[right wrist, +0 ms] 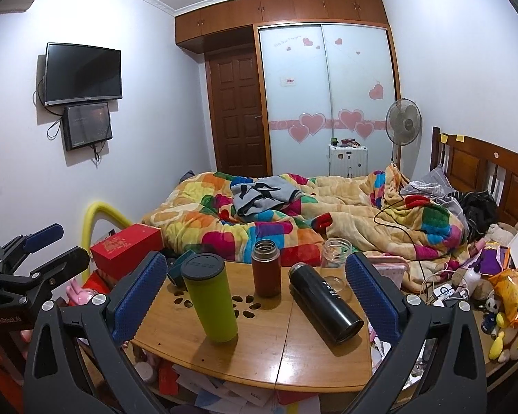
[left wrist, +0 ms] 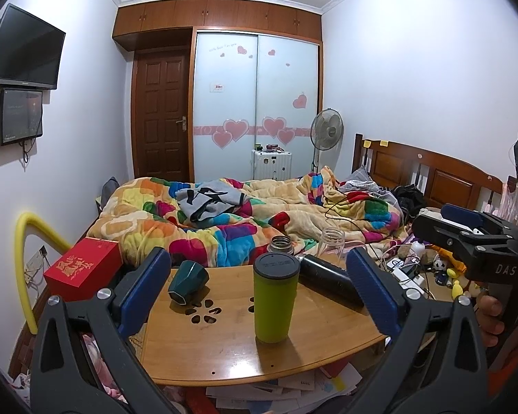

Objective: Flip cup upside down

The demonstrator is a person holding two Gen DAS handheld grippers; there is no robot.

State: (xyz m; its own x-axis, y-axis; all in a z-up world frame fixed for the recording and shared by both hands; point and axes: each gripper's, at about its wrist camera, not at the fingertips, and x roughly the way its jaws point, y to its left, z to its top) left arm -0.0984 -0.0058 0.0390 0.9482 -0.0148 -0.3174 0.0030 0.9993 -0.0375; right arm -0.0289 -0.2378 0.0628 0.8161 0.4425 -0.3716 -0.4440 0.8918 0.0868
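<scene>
A lime-green tumbler (left wrist: pixel 275 298) with a dark lid stands upright on the wooden table (left wrist: pixel 224 355); it also shows in the right wrist view (right wrist: pixel 210 298). My left gripper (left wrist: pixel 259 291) is open, its blue pads either side of the tumbler and nearer the camera. My right gripper (right wrist: pixel 255 296) is open and empty above the table's front. A dark green faceted cup (left wrist: pixel 186 281) lies on its side at the table's left. A black flask (right wrist: pixel 324 302) lies on its side at the right. A brown bottle (right wrist: pixel 266 267) and a clear jar (right wrist: pixel 335 262) stand upright at the back.
A red box (left wrist: pixel 83 265) sits left of the table. A bed with a colourful quilt (left wrist: pixel 259 214) lies behind. Papers lie under the table (right wrist: pixel 224 393). Toys and cables clutter the right side (right wrist: pixel 493 296).
</scene>
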